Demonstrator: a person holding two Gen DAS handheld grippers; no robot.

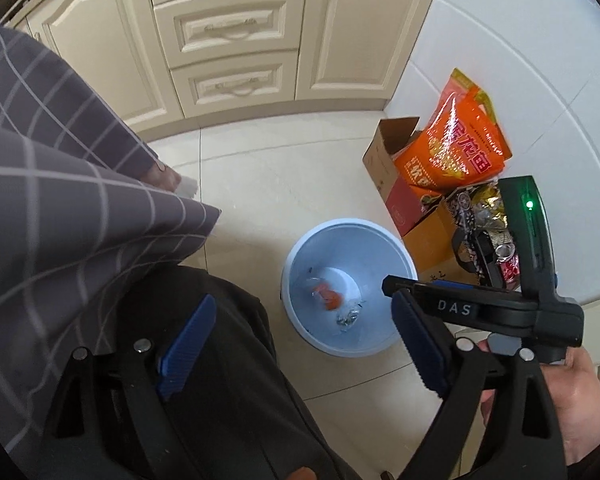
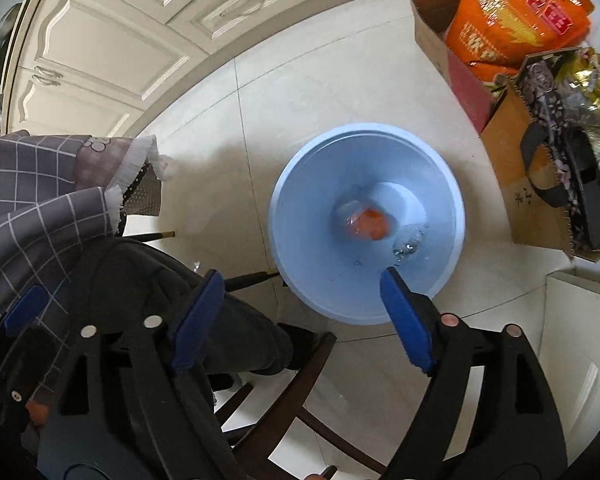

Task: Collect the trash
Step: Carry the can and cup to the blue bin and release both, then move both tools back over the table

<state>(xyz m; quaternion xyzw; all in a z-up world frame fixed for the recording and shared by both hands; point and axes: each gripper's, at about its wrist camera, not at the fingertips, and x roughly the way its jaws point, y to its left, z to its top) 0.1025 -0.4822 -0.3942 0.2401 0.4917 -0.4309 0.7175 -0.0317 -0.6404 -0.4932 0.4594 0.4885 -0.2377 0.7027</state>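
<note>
On a pale tiled kitchen floor [image 2: 300, 92] stands a round light-blue plastic bin [image 2: 300, 216] holding an orange-and-clear crumpled wrapper [image 2: 370, 222]. Both the left gripper [image 1: 300, 340] and right gripper [image 2: 304, 320] gape empty above it; the drop looks done, so fetching more trash comes next.

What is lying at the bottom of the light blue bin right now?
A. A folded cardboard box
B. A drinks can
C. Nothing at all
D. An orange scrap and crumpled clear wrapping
D: inside the light blue bin an orange scrap lies beside crumpled clear wrapping.
</note>
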